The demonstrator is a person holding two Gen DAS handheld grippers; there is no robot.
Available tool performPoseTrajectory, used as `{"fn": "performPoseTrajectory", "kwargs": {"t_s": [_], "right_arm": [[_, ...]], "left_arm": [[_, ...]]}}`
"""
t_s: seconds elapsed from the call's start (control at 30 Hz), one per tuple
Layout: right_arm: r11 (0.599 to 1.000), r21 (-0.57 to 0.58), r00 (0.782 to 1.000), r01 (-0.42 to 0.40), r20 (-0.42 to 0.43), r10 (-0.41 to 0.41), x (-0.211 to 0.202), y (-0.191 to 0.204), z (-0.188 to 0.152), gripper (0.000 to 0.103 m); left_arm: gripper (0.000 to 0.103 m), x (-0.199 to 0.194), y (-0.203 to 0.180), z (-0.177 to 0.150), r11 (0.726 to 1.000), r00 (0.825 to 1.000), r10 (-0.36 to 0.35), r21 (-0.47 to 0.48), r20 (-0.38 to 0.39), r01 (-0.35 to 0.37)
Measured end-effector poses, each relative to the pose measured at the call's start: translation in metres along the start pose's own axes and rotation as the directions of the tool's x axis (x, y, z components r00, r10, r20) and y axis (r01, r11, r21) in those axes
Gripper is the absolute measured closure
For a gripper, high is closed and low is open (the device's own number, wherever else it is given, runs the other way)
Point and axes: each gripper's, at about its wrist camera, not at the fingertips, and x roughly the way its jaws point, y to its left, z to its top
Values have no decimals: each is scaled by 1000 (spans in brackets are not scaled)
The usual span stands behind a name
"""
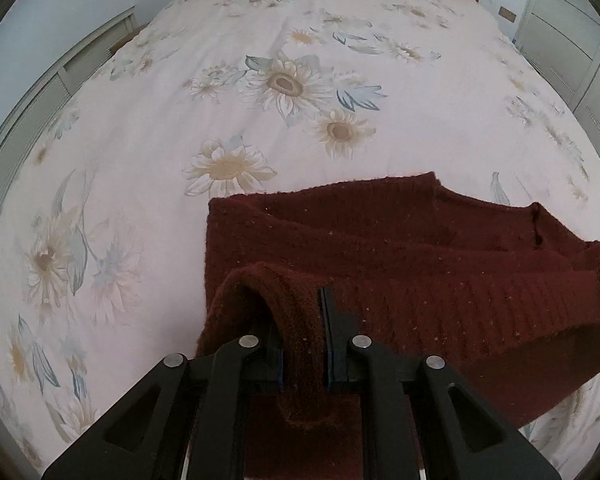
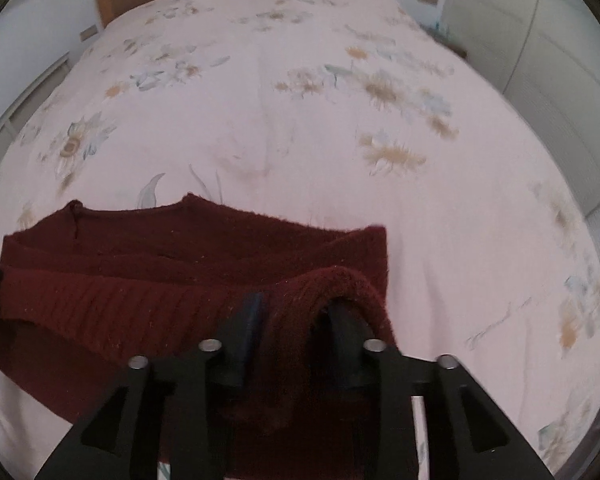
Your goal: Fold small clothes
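Pinching a fold of the maroon sweater (image 1: 380, 264) at six o'clock, left gripper (image 1: 302, 320) clenched on it, right gripper (image 2: 296, 320) jaws parted, knit draped between, floral bedspread (image 1: 260, 80) beneath

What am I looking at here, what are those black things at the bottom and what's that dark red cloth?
These are two views from small wide-angle cameras, one on each of two handheld grabbing tools that a person carries, one per hand. The black parts are each tool's two fingers. One picture looks along the left gripper, the other along the right gripper. Both point down at a bed with a flowered cover. On it lies a dark red knitted sweater, partly folded. The left fingers are pinched on one corner of its ribbed edge. The right fingers stand apart, with the other corner draped between and over them.
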Motion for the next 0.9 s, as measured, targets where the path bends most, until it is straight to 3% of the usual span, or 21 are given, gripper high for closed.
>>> {"fn": "performPoseTrajectory", "kwargs": {"t_s": [0.1,0.17,0.3,0.37,0.43,0.67,0.87,0.9], "right_arm": [[1000,-12,998,1,63,0,-19,4,-1,25],[1000,-27,996,-8,90,11,-31,9,-3,24],[996,-75,992,-42,119,50,-48,28,-8,18],[994,-93,989,-64,127,76,-52,41,-15,14],[990,-113,987,-87,122,101,-50,55,-24,13],[982,-175,995,-65,60,77,-16,86,-72,13],[989,-148,999,-5,50,13,6,59,-93,12],[992,-128,999,0,51,6,7,50,-93,4]], "left_arm": [[76,-10,-1,0,1000,1000,3,0,11,-3],[51,-23,-5,0,1000,999,8,13,36,-9],[31,-53,-17,-3,998,995,-29,58,99,23],[13,-61,-23,-6,996,991,-68,70,111,60],[2,-67,-31,-13,993,986,-96,85,133,85],[1,-48,-72,-59,980,989,-93,188,115,70],[1,-5,-73,-88,982,998,-52,186,25,47],[1,1,-69,-91,982,999,-33,184,17,29]]}}
